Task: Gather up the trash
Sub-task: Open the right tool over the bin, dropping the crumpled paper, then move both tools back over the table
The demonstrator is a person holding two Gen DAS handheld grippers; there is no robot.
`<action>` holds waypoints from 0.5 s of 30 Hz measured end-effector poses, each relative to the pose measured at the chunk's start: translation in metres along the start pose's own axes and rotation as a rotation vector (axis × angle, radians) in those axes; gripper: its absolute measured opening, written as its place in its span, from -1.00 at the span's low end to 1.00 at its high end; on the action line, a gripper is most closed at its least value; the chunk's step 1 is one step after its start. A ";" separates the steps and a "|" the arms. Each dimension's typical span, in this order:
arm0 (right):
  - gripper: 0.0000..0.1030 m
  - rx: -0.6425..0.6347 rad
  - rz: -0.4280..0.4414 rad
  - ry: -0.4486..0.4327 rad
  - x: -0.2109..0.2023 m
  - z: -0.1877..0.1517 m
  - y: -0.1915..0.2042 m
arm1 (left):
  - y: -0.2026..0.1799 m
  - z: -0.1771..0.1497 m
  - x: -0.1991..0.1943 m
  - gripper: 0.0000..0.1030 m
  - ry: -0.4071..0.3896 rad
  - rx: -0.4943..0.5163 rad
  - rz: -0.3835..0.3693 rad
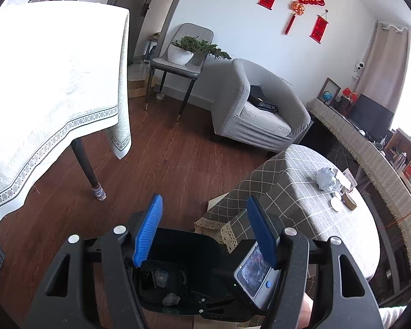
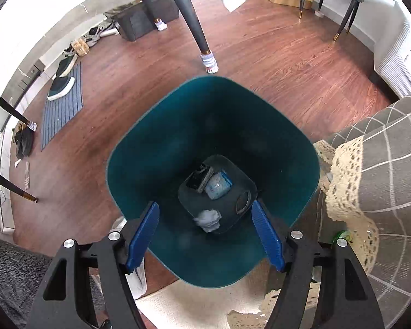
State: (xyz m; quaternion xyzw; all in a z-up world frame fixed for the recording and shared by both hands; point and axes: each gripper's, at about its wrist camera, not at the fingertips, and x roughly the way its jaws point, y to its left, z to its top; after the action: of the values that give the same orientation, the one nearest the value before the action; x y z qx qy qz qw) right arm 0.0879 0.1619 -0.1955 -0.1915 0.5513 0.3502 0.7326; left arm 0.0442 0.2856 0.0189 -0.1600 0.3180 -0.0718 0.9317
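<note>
A teal trash bin (image 2: 156, 164) stands on the wood floor, seen from straight above in the right wrist view. On its bottom lie a crumpled white paper ball (image 2: 208, 219), a dark packet (image 2: 200, 178) and a pale wrapper (image 2: 217, 187). My right gripper (image 2: 205, 235) is open and empty over the bin's mouth. My left gripper (image 1: 204, 230) is open and empty, above the right gripper's body and the bin (image 1: 178, 246). A crumpled paper ball (image 1: 326, 178) lies on the low checked-cloth table (image 1: 287, 181), far right of the left gripper.
Small items (image 1: 342, 200) lie beside the ball on the low table. A dining table with white cloth (image 1: 54, 82) and dark legs (image 2: 189, 13) stands to the left. A grey armchair (image 1: 260, 109), a chair with a plant (image 1: 183, 52) and shoes on a mat (image 2: 63, 101) surround the floor.
</note>
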 end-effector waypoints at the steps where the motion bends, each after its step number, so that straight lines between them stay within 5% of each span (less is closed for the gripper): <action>1: 0.38 -0.003 0.001 -0.009 -0.004 0.000 0.001 | -0.002 0.000 -0.001 0.36 -0.006 0.002 -0.005; 15: 0.22 -0.048 0.038 -0.242 -0.089 0.003 0.003 | -0.039 0.008 -0.025 0.57 -0.148 0.070 -0.034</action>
State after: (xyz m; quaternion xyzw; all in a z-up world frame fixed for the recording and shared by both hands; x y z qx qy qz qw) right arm 0.0742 0.1393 -0.1106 -0.1548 0.4538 0.3979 0.7822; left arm 0.0279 0.2569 0.0524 -0.1376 0.2426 -0.0866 0.9564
